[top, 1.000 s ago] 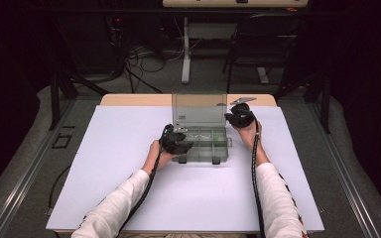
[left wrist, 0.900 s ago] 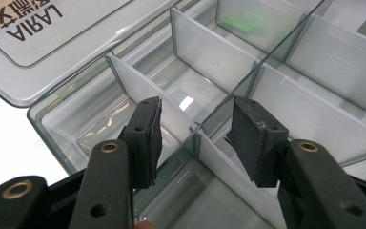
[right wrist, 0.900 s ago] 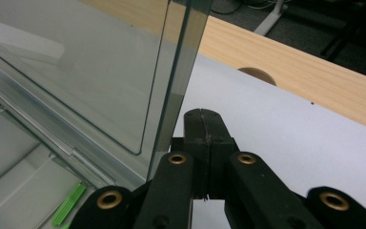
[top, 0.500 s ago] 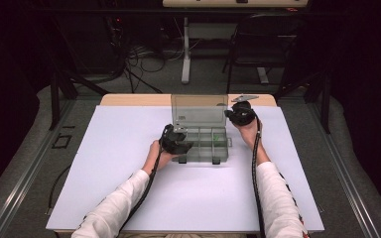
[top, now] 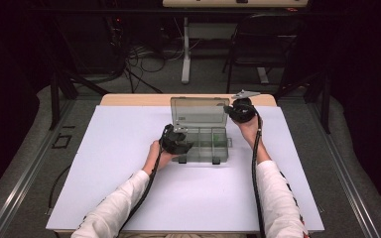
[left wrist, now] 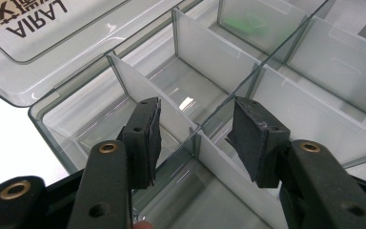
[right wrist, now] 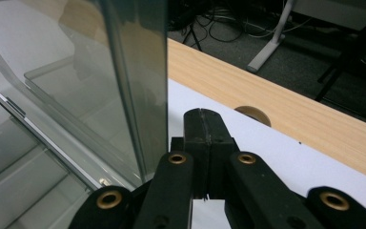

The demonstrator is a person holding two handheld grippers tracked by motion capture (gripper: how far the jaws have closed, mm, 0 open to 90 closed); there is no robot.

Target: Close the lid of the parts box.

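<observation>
White surface (top: pixel 129 198), dim room behind. Clear box (top: pixel 203 146) at centre, lid (top: pixel 198 113) upright. Left claw (left wrist: pixel 195 138) apart over a divider (left wrist: pixel 143 90) inside box; right claw (right wrist: pixel 205 143) together beside lid's edge. Probably light, stiff, slick plastic; best gripped by rim or wall.

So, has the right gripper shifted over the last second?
Barely. In the high view the right gripper sits by the right edge of the box lid, about where it was, measured against the wooden table edge.
</observation>
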